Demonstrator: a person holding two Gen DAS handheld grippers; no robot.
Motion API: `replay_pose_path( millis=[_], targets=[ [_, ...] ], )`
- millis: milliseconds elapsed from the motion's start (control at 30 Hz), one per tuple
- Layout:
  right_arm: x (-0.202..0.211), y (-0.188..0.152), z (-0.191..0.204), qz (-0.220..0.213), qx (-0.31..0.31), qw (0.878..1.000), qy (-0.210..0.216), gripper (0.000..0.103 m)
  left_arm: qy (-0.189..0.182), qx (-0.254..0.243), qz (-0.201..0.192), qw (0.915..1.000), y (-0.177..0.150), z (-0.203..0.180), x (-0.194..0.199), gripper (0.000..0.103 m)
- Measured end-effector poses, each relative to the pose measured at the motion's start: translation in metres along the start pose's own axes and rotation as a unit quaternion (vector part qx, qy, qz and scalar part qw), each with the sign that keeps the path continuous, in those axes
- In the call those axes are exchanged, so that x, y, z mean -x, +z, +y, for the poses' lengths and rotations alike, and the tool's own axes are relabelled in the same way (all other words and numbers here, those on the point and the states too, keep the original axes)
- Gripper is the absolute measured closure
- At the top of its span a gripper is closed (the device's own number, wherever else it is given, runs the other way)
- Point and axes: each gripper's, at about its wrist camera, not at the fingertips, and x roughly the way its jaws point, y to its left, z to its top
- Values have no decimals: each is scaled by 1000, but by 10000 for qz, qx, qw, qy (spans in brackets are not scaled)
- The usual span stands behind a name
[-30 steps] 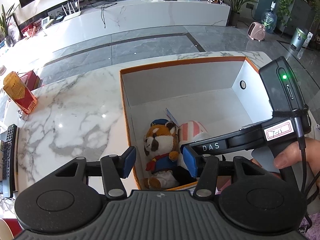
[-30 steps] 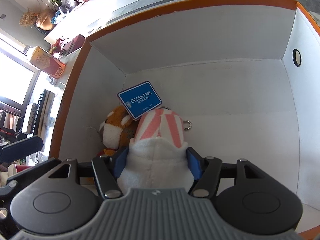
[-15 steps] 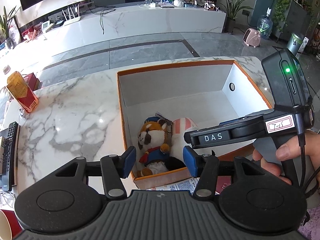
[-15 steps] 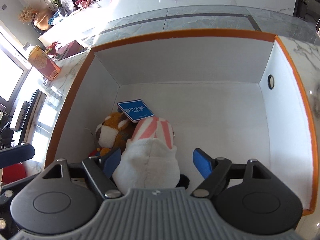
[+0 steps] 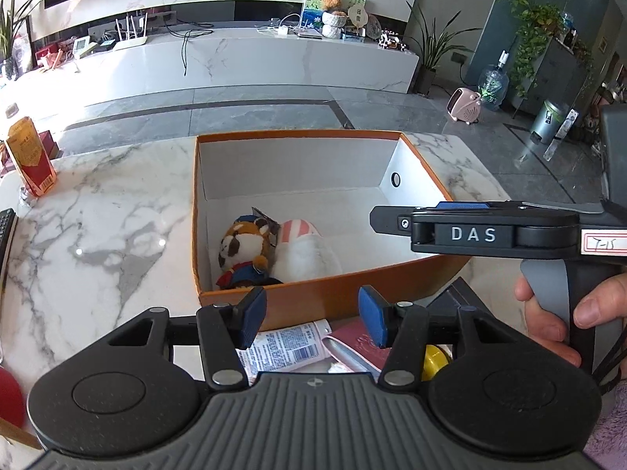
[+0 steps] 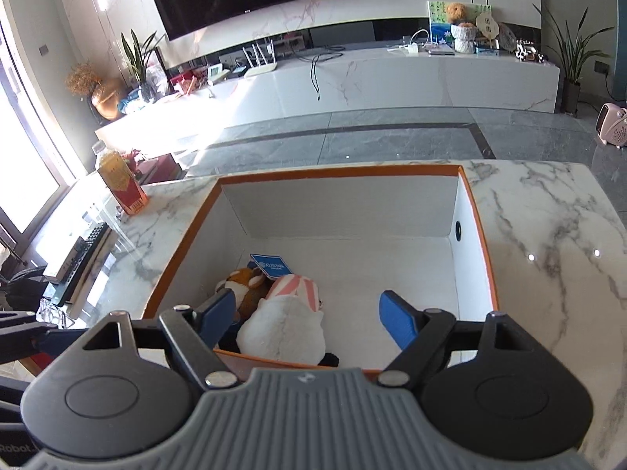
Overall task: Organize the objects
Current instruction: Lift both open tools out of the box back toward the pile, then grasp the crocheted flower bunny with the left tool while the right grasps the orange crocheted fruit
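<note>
An orange box with white inside [image 5: 415,164] [image 6: 476,211] stands on the marble table. In its near left corner lie a red panda plush [image 5: 243,248] [image 6: 245,284] and a white plush with pink-striped ears [image 5: 303,250] [image 6: 286,321]. My left gripper [image 5: 309,313] is open and empty, above the near table edge in front of the box. My right gripper [image 6: 309,313] is open and empty, raised above the box's near wall over the white plush; its body also shows in the left wrist view [image 5: 474,233].
Near the box's front wall lie a white printed tube [image 5: 286,346], a dark red booklet [image 5: 354,340] and a yellow item [image 5: 437,358]. A red and gold carton [image 5: 29,156] [image 6: 121,182] stands at the far left. A remote [image 5: 6,231] lies at the left edge.
My right gripper opened, let go of the white plush in the box, and rose back out of it. My left gripper pulled back toward me and stayed open.
</note>
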Motion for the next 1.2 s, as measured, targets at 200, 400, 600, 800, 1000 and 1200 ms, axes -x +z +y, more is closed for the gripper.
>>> replay_pose_path(
  millis=[200, 400, 600, 800, 1000, 1200],
  targets=[
    [32, -25, -11, -246, -98, 9996, 44, 25, -228, 330, -1, 9992, -24, -5, 0, 42],
    [43, -55, -23, -178, -237, 9994, -154, 39, -475, 531, 156, 9973, -48, -15, -14, 42],
    [38, -88, -38, 192, -425, 9987, -196, 52, -538, 839, 412, 9942, -68, -21, -34, 36],
    [33, -105, -45, 401, -401, 9980, -283, 56, -440, 1108, 615, 9910, -78, -21, -50, 31],
    [26, -111, -53, 524, -454, 9970, -331, 59, -358, 1262, 770, 9884, -79, -25, -63, 29],
    [19, -114, -57, 646, -509, 9962, -283, 64, -274, 1408, 986, 9847, -79, -28, -77, 29]
  ],
)
